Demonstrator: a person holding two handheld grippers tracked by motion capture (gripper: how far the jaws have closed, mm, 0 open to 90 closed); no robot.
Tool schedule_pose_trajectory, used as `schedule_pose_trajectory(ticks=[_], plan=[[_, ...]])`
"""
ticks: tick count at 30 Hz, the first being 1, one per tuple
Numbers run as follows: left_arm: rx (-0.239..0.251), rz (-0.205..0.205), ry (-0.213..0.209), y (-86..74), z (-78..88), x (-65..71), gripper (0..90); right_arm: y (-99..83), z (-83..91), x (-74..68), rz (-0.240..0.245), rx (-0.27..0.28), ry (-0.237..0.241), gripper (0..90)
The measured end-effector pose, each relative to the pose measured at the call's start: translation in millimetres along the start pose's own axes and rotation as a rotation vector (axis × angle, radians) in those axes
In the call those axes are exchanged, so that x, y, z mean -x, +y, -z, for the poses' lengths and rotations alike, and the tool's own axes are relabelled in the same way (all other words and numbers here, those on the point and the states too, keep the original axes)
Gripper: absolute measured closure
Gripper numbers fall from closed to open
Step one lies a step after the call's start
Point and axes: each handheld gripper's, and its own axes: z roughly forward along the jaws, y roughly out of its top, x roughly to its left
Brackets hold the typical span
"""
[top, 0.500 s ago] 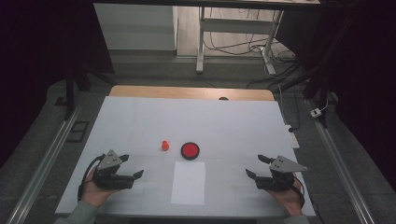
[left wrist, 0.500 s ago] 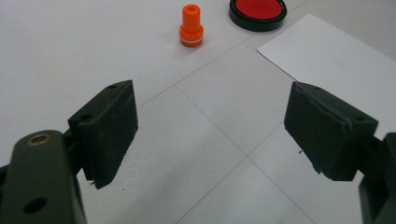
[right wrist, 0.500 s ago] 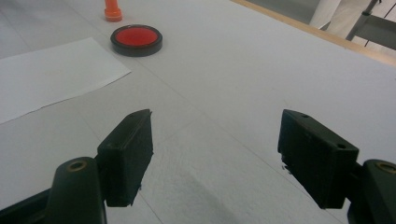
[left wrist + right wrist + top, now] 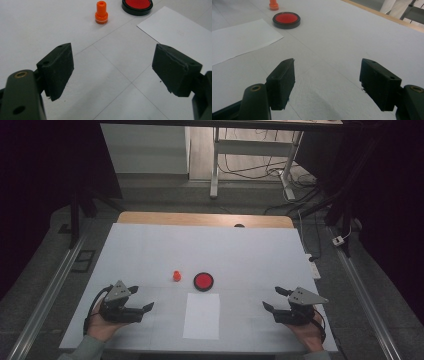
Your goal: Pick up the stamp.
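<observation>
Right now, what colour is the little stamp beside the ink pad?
Orange; the stamp shows best in the left gripper view.

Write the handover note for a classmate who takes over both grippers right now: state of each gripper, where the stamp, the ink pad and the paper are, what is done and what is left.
Left gripper: open, nothing between its fingers, resting at the near left of the table.
Right gripper: open, nothing held, at the near right.
Orange stamp: upright, mid-table, just left of the ink pad and apart from it.
Ink pad: red face uncovered, just beyond the paper's far edge.
White paper: flat between the two grippers, no mark visible on it.
Done: nothing yet by the look of it.
Left: probably pick up the stamp, ink it, press it on the paper.
</observation>
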Motion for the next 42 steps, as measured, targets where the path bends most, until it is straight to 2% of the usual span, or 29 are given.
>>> schedule_pose_trajectory(ticks=[10, 30, 42], plan=[[0.003, -0.005, -0.001, 1.6, 0.4, 0.8, 18.1, 0.1, -0.7, -0.6, 0.000, -0.002, 0.010, 28.7], [0.002, -0.018, -0.010, 16.6, -6.0, 3.1, 18.7, 0.9, -2.4, -3.1, 0.004, -0.011, 0.009, 29.6], [-0.013, -0.012, -0.008, 28.4, -15.0, -3.3, 19.0, 1.0, -3.8, -4.1, -0.002, -0.002, 0.018, 29.8]])
